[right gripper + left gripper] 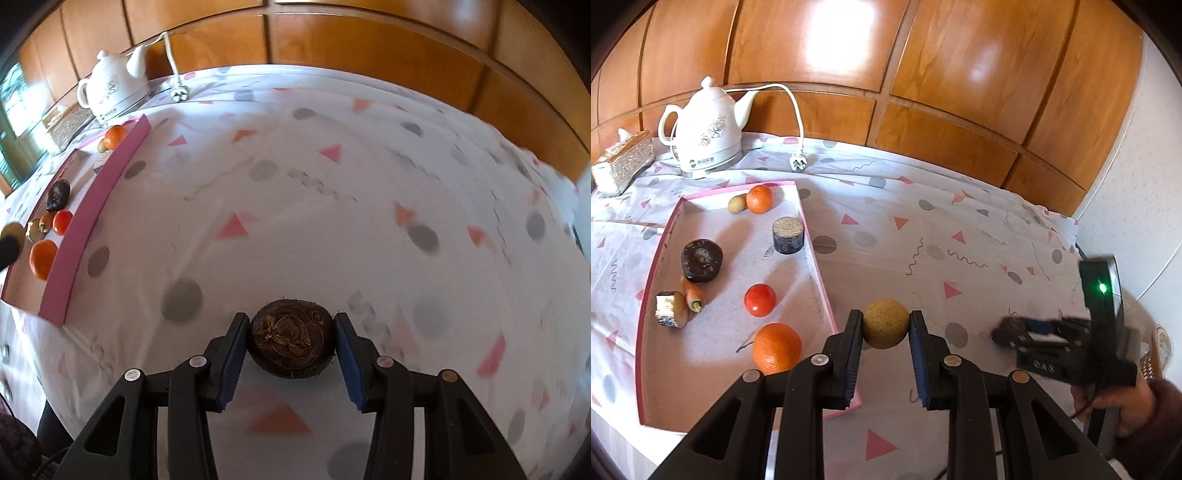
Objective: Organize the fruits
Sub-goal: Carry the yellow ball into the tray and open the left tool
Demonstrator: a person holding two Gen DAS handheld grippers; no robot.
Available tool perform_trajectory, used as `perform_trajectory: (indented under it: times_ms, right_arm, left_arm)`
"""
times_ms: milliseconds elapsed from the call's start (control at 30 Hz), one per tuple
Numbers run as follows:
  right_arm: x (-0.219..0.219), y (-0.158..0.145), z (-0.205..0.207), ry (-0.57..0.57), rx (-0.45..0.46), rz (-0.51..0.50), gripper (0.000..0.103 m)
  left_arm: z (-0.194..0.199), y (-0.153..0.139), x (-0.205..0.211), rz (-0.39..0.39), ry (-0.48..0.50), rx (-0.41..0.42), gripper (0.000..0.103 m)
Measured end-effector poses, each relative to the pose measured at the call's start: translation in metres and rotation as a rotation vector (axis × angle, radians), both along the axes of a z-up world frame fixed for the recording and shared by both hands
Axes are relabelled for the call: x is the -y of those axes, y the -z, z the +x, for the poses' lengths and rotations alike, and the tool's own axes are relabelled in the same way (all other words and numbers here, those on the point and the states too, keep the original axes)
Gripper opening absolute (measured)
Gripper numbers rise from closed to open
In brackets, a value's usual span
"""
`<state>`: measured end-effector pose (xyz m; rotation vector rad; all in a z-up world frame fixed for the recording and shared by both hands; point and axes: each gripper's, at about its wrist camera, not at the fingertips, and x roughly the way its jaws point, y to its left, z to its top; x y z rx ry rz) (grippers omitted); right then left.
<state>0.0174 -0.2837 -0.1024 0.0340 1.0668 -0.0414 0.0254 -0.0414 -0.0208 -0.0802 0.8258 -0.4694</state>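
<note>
My left gripper (885,328) is shut on a round tan-yellow fruit (885,328), held just right of the pink-rimmed tray (827,295). The tray holds a large orange (776,348), a tomato (760,299), a small orange (759,199), a small green-brown fruit (737,203), a carrot piece (692,293), a dark round fruit (701,260) and two cut cylinders (789,235). My right gripper (291,341) is shut on a dark brown round fruit (291,339) over the tablecloth; it also shows in the left wrist view (1015,330), blurred.
A white kettle (707,133) with cord and plug (798,162) stands at the back left, beside a tissue box (622,162). A wooden panel wall (923,74) runs behind the patterned tablecloth (923,236). The tray also shows at the left of the right wrist view (92,221).
</note>
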Motion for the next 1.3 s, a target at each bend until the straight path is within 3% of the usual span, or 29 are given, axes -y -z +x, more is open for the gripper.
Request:
perform_trajectory:
  times_ms: [800,1300]
  right_arm:
    - [0.011,0.003,-0.013,0.052,0.054,0.047,0.047]
    - [0.008,0.004,-0.013,0.038,0.069,0.013,0.047]
  left_arm:
    - [-0.002,-0.009,-0.042,0.018,-0.140,0.000,0.025]
    - [0.016,-0.006,-0.072,0.096,-0.281,-0.017,0.025]
